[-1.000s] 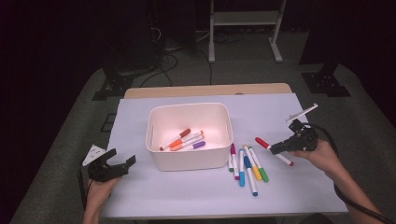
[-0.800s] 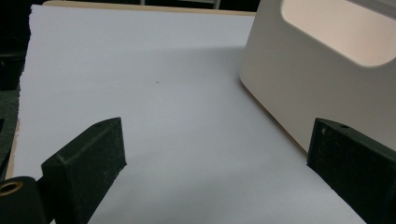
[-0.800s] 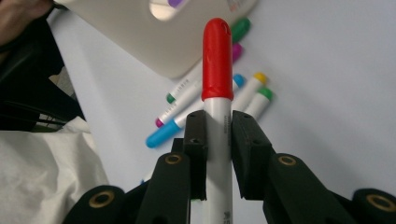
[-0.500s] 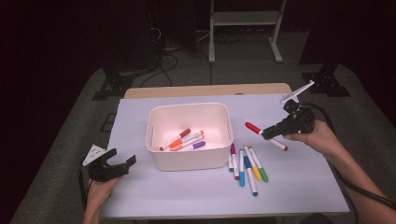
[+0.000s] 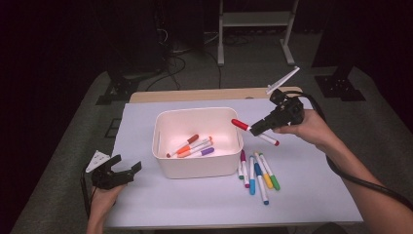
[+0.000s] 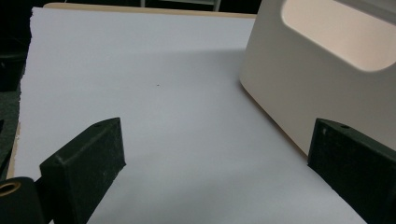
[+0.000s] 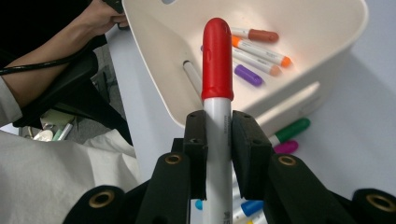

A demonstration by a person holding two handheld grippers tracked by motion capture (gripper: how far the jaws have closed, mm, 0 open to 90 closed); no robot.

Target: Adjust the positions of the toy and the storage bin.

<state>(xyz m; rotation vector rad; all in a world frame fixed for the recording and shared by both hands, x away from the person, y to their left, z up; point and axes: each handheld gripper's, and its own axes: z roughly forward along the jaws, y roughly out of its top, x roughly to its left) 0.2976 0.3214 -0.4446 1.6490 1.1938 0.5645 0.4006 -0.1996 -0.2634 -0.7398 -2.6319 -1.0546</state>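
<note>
Your right hand-held gripper (image 5: 256, 127) grasps the red marker (image 5: 242, 125), its red cap over the bin (image 5: 197, 168) rim. Your left hand-held gripper (image 5: 127, 168) sits released, jaws wide, on the surface (image 5: 195, 204).

The right gripper (image 5: 257, 127) has carried the red marker (image 5: 254, 131) up to the bin (image 5: 197, 168)

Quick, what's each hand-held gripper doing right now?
Left hand-held gripper: open, holding nothing.
Right hand-held gripper: closed on the red marker.
</note>
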